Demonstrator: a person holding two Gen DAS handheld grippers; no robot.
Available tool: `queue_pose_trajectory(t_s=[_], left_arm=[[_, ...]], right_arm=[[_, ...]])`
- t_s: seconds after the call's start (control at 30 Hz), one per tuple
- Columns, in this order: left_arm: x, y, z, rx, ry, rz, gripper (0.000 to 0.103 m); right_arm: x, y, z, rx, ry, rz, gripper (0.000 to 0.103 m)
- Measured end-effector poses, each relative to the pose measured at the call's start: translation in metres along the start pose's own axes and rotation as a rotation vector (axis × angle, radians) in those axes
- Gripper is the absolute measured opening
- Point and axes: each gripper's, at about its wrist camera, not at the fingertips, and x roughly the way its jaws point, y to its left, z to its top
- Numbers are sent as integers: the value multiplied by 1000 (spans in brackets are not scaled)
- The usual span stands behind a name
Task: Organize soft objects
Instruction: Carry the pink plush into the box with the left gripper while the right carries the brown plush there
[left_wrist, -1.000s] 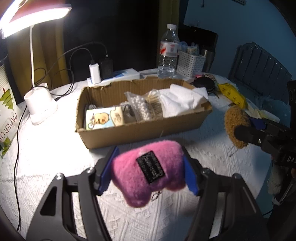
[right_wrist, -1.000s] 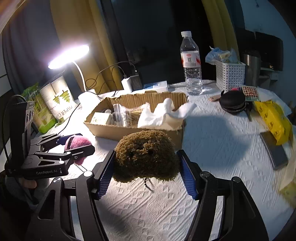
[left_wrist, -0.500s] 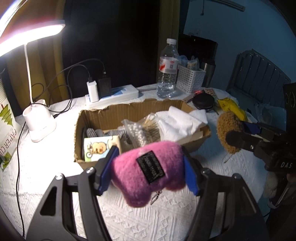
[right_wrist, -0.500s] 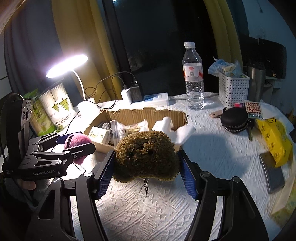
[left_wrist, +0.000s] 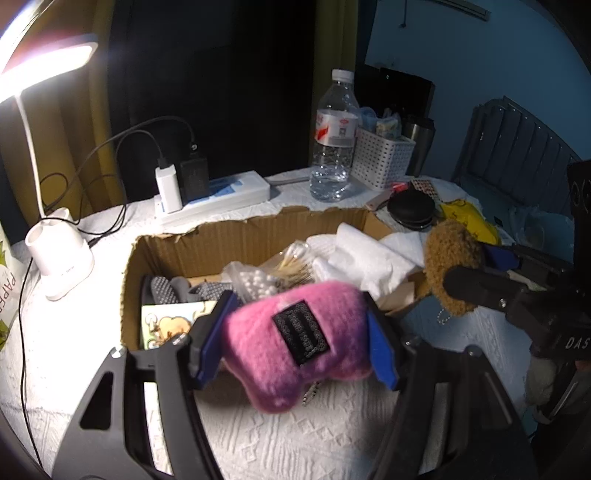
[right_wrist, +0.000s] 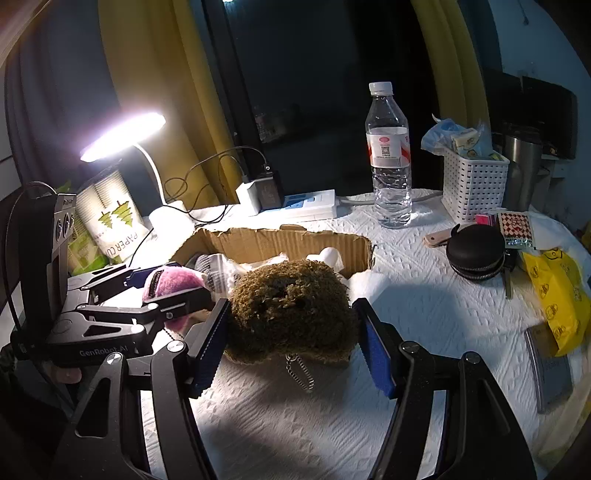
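Note:
My left gripper (left_wrist: 295, 343) is shut on a pink plush toy (left_wrist: 291, 343) with a black patch, held over the near wall of the open cardboard box (left_wrist: 177, 254). My right gripper (right_wrist: 291, 339) is shut on a brown curly plush (right_wrist: 291, 306) with a dangling ball chain, just in front of the same box (right_wrist: 295, 243). In the left wrist view the brown plush (left_wrist: 450, 258) and right gripper (left_wrist: 517, 291) hang over the box's right end. In the right wrist view the pink plush (right_wrist: 170, 280) and left gripper (right_wrist: 122, 306) appear at the left.
The box holds white cloth (left_wrist: 369, 254), a bag of beads (left_wrist: 255, 280) and a picture card (left_wrist: 166, 321). Behind it stand a water bottle (right_wrist: 388, 158), power strip (left_wrist: 221, 199), white basket (right_wrist: 472, 181) and lamp (left_wrist: 59, 258). A black round case (right_wrist: 476, 251), yellow bag (right_wrist: 557, 295) and phone (right_wrist: 550, 369) lie at right.
Both grippers have moved forward toward the box with their plush toys still gripped; the box now looks closer and sits partly beneath the toys.

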Motion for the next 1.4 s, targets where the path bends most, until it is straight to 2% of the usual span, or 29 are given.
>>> queue_pose_trajectory(t_s=[0.4, 0.8, 1.17, 1.4], left_arm=[[43, -2, 13, 1, 50, -8, 67], [75, -4, 13, 7, 113, 19, 69], [68, -2, 13, -8, 106, 17, 80], [50, 2, 14, -18, 76, 25, 81]], right_arm=[[33, -24, 10, 27, 33, 19, 69], [59, -38, 6, 43, 77, 40, 69], [58, -35, 6, 32, 78, 20, 69], [46, -24, 8, 11, 54, 13, 70]])
